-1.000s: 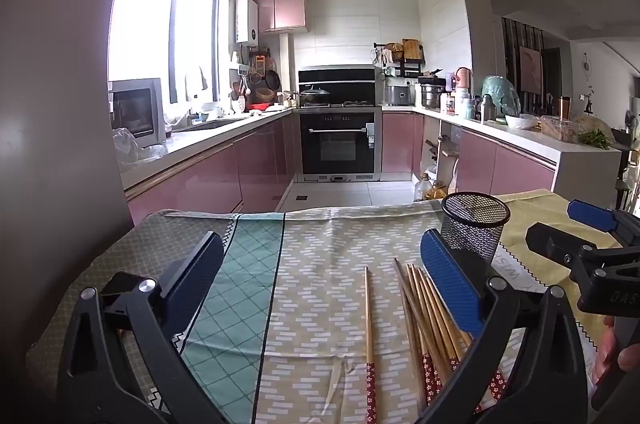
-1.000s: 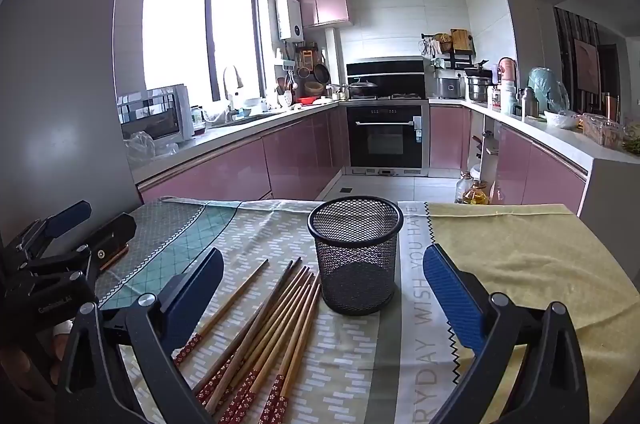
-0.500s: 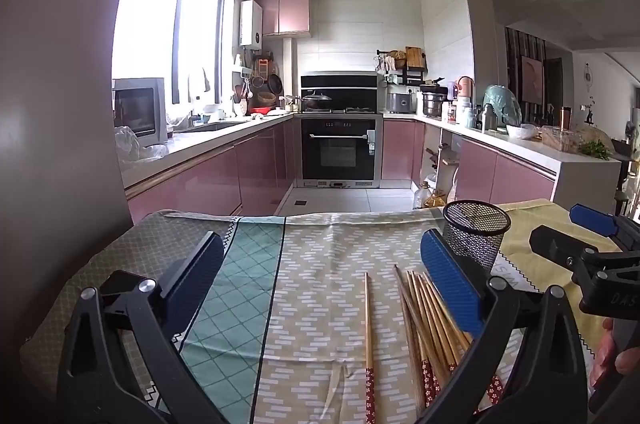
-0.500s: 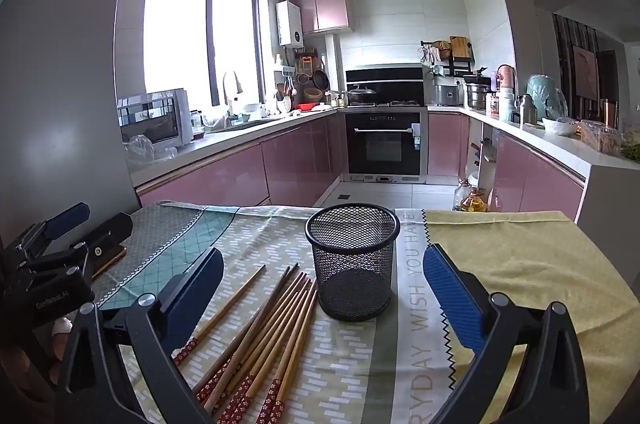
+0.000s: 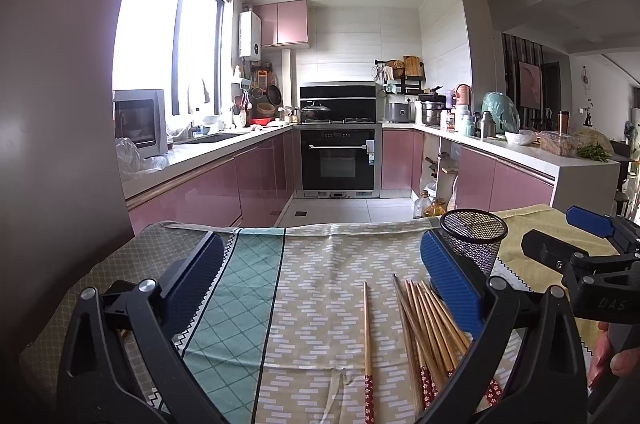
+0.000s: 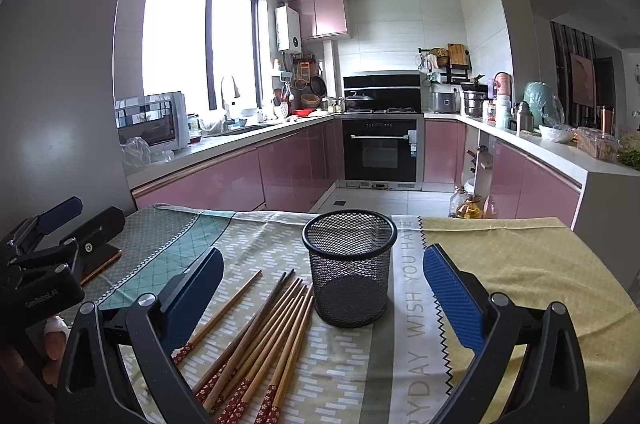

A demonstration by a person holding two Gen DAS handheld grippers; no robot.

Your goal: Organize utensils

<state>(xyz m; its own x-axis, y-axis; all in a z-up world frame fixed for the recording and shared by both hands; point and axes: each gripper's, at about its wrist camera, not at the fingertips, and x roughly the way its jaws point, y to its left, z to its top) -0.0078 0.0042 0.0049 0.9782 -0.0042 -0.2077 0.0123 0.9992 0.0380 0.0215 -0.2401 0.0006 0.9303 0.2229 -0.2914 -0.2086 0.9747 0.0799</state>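
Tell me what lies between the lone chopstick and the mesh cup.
The chopstick bundle lies between the lone chopstick and the mesh cup, clearest in the right wrist view.

A patterned cloth [image 6: 520, 264] is spread over the tabletop. Beyond it, pink cabinets [image 5: 208, 191] are ranged around a black oven [image 5: 338, 159]; a microwave [image 6: 152, 121] is set by the window [image 6: 200, 39], oil bottles [image 5: 430, 205] on the floor

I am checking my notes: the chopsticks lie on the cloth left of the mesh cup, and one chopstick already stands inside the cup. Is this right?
Not quite. The mesh cup is empty, as the right wrist view shows. All the chopsticks lie on the cloth to its left.
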